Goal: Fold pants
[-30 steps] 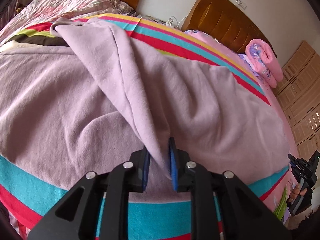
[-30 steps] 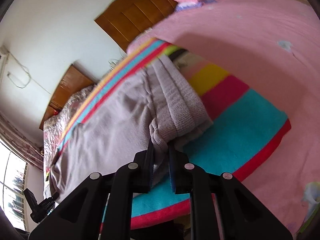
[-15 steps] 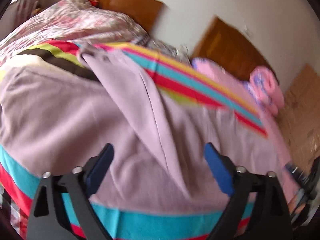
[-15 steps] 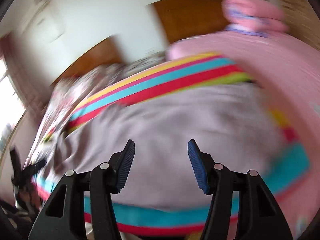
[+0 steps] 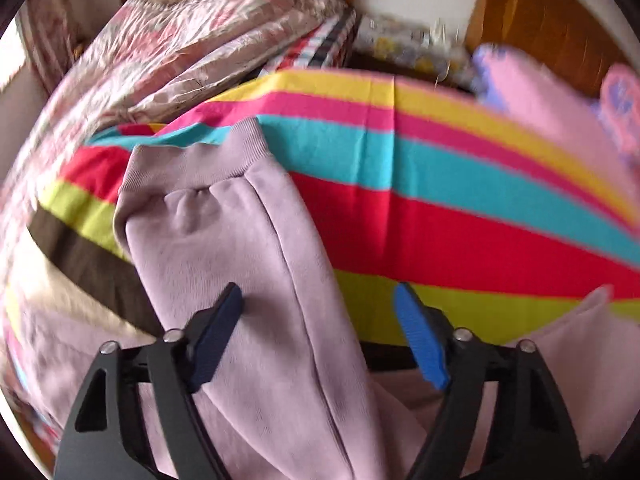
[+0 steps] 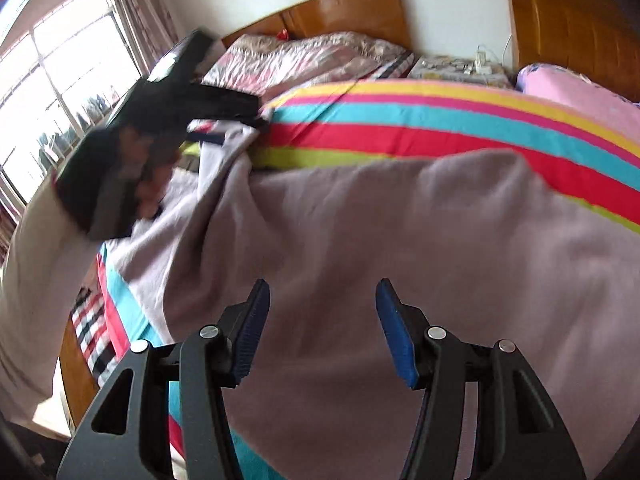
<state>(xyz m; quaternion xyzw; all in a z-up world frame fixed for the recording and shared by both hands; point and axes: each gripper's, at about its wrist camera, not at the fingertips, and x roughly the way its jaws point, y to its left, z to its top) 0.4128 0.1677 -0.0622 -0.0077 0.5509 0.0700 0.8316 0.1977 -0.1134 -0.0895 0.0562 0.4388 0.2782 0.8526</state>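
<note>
The lilac-grey pants (image 6: 360, 232) lie spread on a striped blanket (image 6: 420, 120) on the bed. In the left wrist view one pant leg (image 5: 248, 280) runs from below the gripper up to its ribbed cuff (image 5: 200, 156). My left gripper (image 5: 320, 308) is open, its jaws standing wide apart over that leg, holding nothing. My right gripper (image 6: 322, 300) is open and empty over the wide body of the pants. The left gripper also shows in the right wrist view (image 6: 208, 120), held in a hand at the far left end of the pants.
A floral quilt (image 5: 168, 48) and pink bedding (image 5: 552, 92) lie at the head of the bed, below wooden headboards (image 6: 340, 12). A window (image 6: 60, 92) is at the left. The bed's wooden edge (image 6: 76, 380) is at lower left.
Both grippers were shut on pant fabric a second ago and have let go and opened. Both have moved away from the near edge; the left now hovers over the pant leg near its cuff.
</note>
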